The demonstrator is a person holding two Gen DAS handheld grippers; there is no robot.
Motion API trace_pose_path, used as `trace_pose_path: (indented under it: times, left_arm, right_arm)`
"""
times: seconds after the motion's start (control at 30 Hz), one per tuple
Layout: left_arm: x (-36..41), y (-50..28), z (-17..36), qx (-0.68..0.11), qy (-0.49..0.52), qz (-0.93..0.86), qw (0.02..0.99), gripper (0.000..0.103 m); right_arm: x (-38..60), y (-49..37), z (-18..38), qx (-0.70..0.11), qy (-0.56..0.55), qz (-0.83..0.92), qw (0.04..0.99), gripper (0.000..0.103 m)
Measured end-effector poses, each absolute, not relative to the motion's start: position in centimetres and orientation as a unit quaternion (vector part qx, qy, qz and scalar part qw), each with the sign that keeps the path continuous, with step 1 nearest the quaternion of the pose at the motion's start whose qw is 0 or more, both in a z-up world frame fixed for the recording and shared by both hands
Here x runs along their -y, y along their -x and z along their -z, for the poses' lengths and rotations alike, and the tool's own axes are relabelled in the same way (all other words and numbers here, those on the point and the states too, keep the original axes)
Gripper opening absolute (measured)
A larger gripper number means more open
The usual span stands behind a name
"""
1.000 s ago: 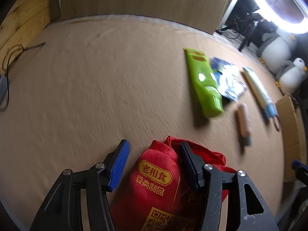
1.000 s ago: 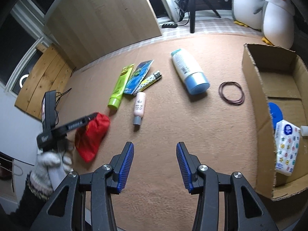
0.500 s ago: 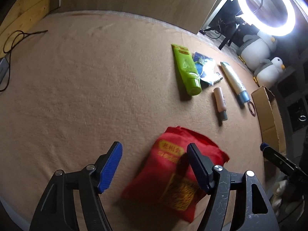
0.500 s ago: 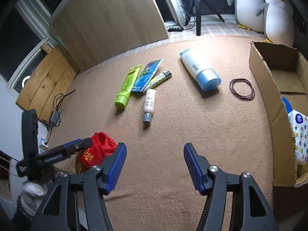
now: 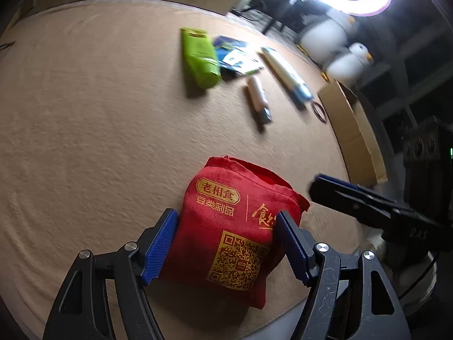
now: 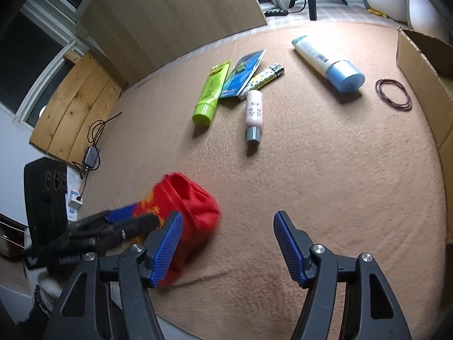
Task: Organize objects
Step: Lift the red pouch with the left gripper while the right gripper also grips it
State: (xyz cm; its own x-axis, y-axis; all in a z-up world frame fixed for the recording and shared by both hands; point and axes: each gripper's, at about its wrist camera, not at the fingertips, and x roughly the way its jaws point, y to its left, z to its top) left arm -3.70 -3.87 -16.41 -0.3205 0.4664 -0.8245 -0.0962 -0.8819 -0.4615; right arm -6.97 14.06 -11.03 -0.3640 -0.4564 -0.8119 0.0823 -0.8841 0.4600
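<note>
red cloth pouch (image 5: pixel 235 235), gold print and qr code, mouth open, lying near mat's (image 6: pixel 325 175) front-left edge. green tube (image 6: pixel 211 93), blue sachet (image 6: pixel 243 73), patterned lighter (image 6: pixel 264 79), pink bottle (image 6: pixel 253 110) with grey cap clustered mid-mat. white tube (image 6: pixel 325 62) with blue cap, dark rubber bands (image 6: pixel 393 94) toward right edge, beside cardboard box (image 6: pixel 421 68).

tan carpet (image 6: pixel 325 170); red pouch (image 5: pixel 235 226); green tube (image 6: pixel 211 93); bottles

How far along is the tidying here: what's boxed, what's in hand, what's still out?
Done: nothing visibly boxed in these views of the cardboard box. In hand: nothing gripped; the left gripper straddles the red pouch, jaws just opened. Left: green tube, blue packet, lighter, pink bottle, blue-capped bottle, rubber bands.
</note>
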Motion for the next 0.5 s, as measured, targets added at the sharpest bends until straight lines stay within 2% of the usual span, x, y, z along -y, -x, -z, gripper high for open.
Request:
trace_pose_path:
  times: [0.1, 0.23, 0.5]
  left_arm:
    - [2.9, 3.0, 16.0, 0.145, 0.555, -0.797, 0.186, 0.076]
    - [2.8, 2.2, 15.4, 0.119, 0.549, -0.807, 0.18, 0.082]
    - [2.3, 1.5, 16.0, 0.085, 0.561, -0.796, 0.21, 0.083]
  right_arm:
    - [-13.6, 7.0, 11.2, 0.172, -0.545, 0.803, 0.17, 0.063]
    - [-13.5, 6.6, 11.4, 0.176, -0.557, 0.794, 0.17, 0.063]
    - [-13.8, 4.5, 12.8, 0.212, -0.588, 0.758, 0.185, 0.062]
